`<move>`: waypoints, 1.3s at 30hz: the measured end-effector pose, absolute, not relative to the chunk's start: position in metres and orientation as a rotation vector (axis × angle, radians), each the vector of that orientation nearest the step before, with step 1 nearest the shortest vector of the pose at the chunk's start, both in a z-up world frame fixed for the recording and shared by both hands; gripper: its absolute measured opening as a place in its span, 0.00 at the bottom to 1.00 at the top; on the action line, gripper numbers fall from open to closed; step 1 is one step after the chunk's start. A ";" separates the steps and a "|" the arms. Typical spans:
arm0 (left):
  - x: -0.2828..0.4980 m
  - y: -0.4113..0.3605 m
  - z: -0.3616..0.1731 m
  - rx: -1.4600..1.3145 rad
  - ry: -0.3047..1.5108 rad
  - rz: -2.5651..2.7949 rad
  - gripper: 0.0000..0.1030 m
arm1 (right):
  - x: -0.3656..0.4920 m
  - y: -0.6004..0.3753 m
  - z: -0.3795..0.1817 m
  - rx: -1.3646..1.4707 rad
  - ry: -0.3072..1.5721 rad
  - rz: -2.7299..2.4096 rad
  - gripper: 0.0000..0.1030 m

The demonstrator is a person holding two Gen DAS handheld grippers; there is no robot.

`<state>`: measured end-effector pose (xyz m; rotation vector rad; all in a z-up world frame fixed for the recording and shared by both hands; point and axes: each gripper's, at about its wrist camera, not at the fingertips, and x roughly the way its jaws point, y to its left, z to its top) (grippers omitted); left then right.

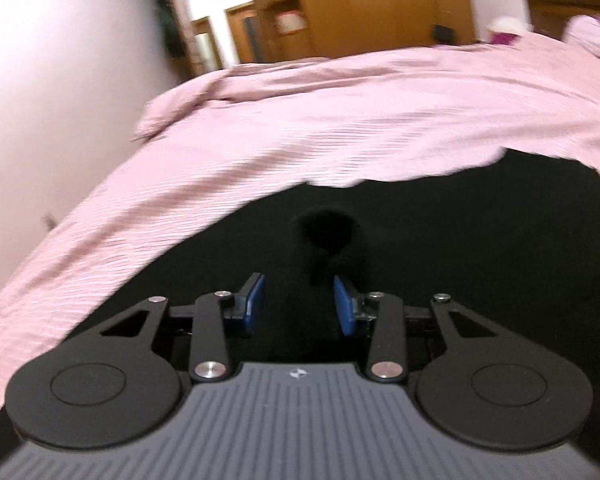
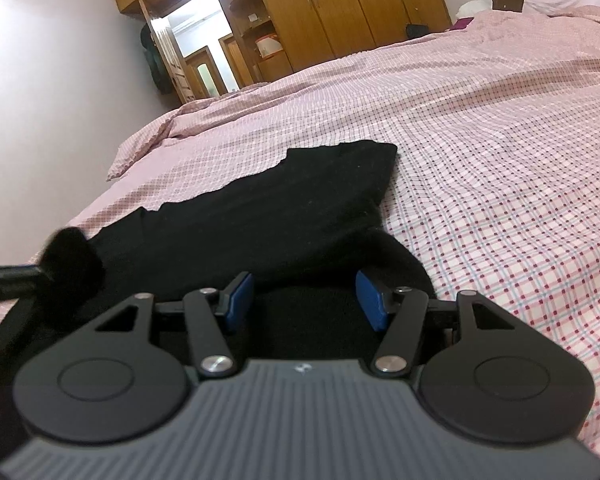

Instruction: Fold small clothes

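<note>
One garment: black cloth [image 2: 260, 216] flat on the checked bedspread [image 2: 500, 160] — far hem ragged, wide bedding beyond.
Two grippers: left gripper [image 1: 299, 307], right gripper [image 2: 305, 299] — fingers spread, over the cloth, pinching nothing.

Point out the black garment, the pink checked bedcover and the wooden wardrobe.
black garment [image 2: 260, 216], right wrist view, middle of the flat fabric
pink checked bedcover [image 2: 500, 160], right wrist view, bare stretch right of the garment
wooden wardrobe [image 2: 356, 4], right wrist view, a door panel
</note>
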<state>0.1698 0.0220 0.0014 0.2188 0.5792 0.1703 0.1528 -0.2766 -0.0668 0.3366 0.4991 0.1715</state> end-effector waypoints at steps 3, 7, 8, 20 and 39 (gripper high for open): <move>0.168 0.045 0.005 0.202 0.602 0.214 0.45 | 0.153 -0.276 -0.067 0.336 0.499 0.172 0.57; 0.157 0.066 0.009 0.188 0.608 0.260 0.53 | 0.153 -0.275 -0.067 0.330 0.499 0.170 0.57; 0.155 0.072 0.010 0.179 0.611 0.267 0.55 | 0.153 -0.275 -0.067 0.329 0.500 0.170 0.57; 0.139 0.103 0.041 -0.067 0.527 0.146 0.82 | 0.157 -0.282 -0.030 0.326 0.461 0.180 0.58; 0.205 0.134 -0.023 -0.235 0.645 0.079 0.67 | 0.283 -0.318 -0.060 0.389 0.557 0.177 0.52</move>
